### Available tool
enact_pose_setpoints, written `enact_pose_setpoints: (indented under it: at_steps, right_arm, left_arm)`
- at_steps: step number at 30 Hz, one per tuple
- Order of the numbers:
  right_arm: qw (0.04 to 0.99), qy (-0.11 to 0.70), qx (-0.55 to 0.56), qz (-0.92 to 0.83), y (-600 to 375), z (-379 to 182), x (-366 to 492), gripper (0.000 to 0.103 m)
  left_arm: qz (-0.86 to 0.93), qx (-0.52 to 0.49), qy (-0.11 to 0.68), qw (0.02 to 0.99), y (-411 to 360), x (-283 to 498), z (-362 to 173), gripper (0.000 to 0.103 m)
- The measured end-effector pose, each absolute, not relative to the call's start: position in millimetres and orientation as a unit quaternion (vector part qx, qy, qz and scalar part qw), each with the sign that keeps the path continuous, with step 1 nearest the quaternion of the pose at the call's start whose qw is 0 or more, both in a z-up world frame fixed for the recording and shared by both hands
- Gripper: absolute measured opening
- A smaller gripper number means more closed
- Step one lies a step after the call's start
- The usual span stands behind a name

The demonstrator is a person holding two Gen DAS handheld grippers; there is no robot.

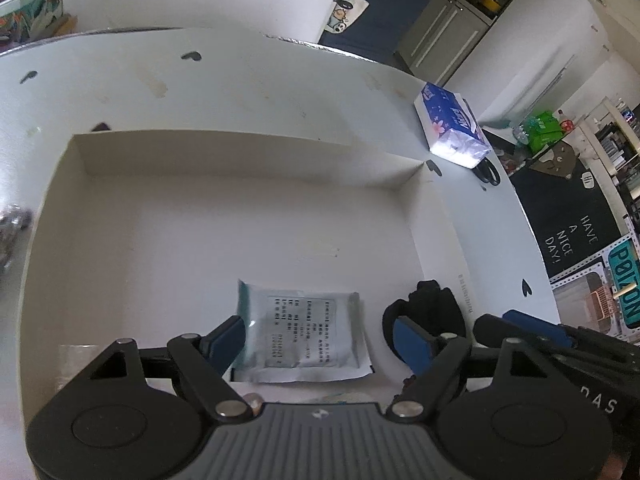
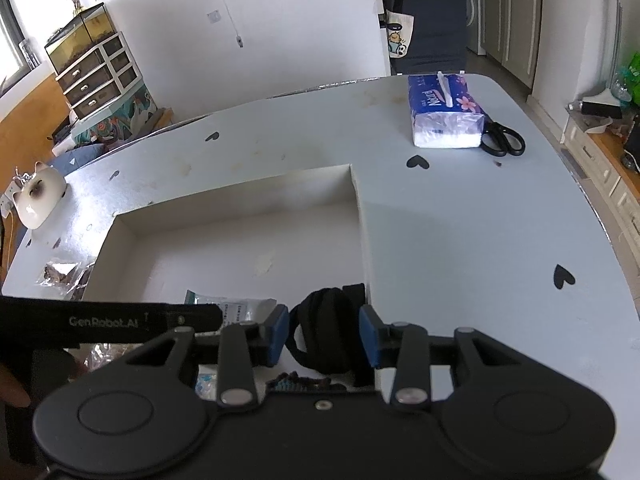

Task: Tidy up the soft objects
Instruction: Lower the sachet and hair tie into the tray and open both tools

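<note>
My right gripper stands with its jaws apart, one blue pad on either side of the black fabric bundle, and I cannot tell whether the pads touch the cloth. My left gripper is likewise spread wide and grasps nothing; the sealed packet lies flat between its fingers on the floor of the white cardboard tray.

Location of the work items: in the right wrist view the bundle sits at 6 o'clock in the tray, against the right wall near the corner. The packet lies just beside it at 9 o'clock. A crinkled clear bag rests outside the tray at about 9 o'clock, touching its left wall.

Handling assessment, bundle: it looks like folded or rolled dark cloth with a strap loop. I judge it light, limp and compressible. It should not slip on the pads, but loose ends may trail. I would grip across the thick central mass, not the loop.

Handling assessment, packet: it appears thin, glossy, light and pliable, so probably slippery. Lying flat, it offers little to pinch; I would take it across a short edge.

A tissue pack and scissors lie well apart at 1 o'clock.
</note>
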State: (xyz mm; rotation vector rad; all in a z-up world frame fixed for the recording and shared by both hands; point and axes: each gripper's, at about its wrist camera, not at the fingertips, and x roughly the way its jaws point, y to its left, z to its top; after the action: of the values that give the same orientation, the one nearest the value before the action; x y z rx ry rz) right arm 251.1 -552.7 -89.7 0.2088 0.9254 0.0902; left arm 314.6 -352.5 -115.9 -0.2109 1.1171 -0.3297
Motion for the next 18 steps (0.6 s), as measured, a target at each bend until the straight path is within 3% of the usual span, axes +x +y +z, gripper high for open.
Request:
enact_pose_setpoints:
  at_steps: [3,11,18]
  right_arm:
    - [0.891,0.441,0.1,0.04,-552.8,-86.6,245.3,0.045]
    - [0.897,0.43,0.097,0.023,-556.1,-80.1,229.9,0.071]
    - [0.9,0.427,0.093,0.013,-556.2,-79.0,216.1,0.08]
  left_arm:
    - [-0.149,-0.096,0.522,0.834,-348.2,309.9,-111.0,0.087]
    - [-0.136,-0.082,0.507,0.847,-339.3,295.6,-99.7,0.102]
    - [-0.135,-0.078,0.5,0.852,-330.1,280.7,-95.7,0.103]
